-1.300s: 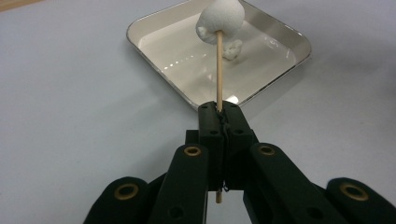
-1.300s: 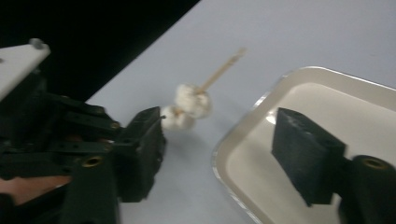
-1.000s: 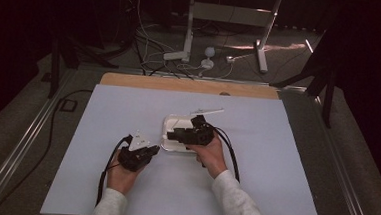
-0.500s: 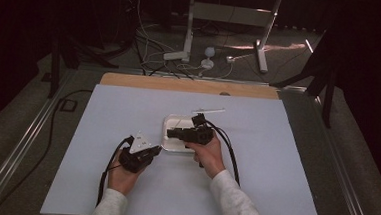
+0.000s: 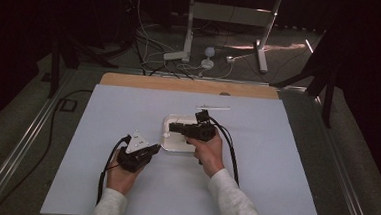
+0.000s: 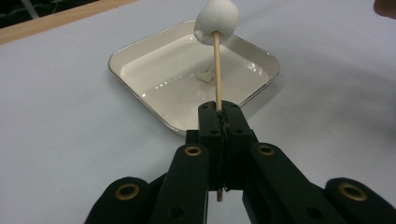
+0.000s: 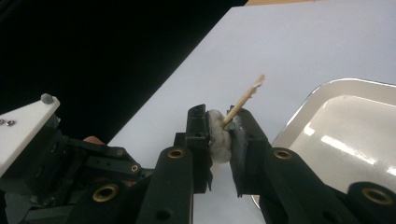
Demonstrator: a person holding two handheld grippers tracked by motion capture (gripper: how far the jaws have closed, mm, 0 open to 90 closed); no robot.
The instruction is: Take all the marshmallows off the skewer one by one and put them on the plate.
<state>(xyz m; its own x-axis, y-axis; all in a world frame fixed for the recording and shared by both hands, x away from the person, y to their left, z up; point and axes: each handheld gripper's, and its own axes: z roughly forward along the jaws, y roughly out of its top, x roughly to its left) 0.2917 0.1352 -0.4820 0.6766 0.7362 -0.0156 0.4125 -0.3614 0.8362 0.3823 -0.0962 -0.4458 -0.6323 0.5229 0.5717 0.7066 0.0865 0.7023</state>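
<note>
The white desk (image 5: 102, 132) spreads across the middle of the high view, with a square white tray (image 5: 174, 142) at its centre. Low in the left gripper view, the left tool (image 6: 218, 112) is clamped on a wooden skewer (image 6: 217, 70) whose marshmallow (image 6: 216, 21) sits at top centre. The right tool (image 7: 219, 128), mid-frame in its own view, pinches that marshmallow (image 7: 218, 137) with the skewer tip (image 7: 247, 95) poking past. Judged step: sliding the marshmallow along the skewer. Next calls for a steady pull along the skewer. A thin white stick (image 5: 212, 108) lies above the tray, out of the way.
</note>
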